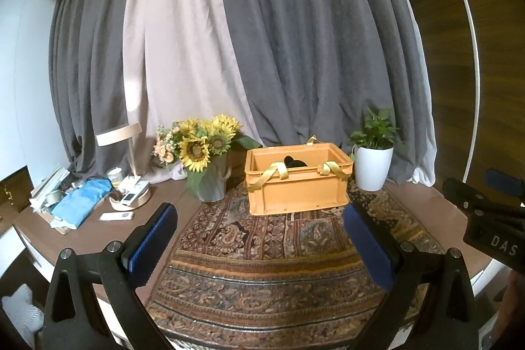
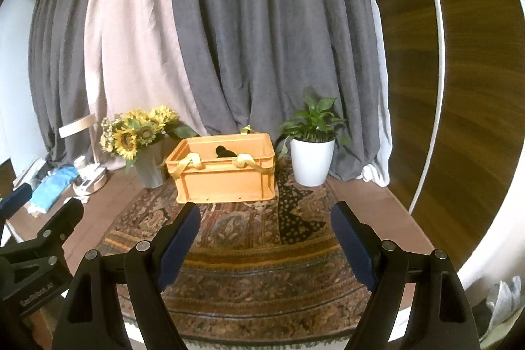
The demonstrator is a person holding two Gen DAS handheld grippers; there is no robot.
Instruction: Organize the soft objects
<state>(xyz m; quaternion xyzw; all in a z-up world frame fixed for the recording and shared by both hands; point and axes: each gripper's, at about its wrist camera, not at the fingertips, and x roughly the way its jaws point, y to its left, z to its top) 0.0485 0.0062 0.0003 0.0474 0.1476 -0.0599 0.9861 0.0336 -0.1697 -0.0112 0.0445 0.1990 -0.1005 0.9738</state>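
Both spread and empty, left gripper [image 1: 259,238] and right gripper [image 2: 265,238], side by side facing crate [image 1: 297,182] dead ahead on rug [image 1: 262,251], dark soft thing [image 1: 293,162] inside, neither nearer.

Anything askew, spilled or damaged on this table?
Nothing spilled or damaged. The orange crate stands upright on the rug, yellow straps draped over its rim. The only untidy spot is the clutter around the lamp at far left.
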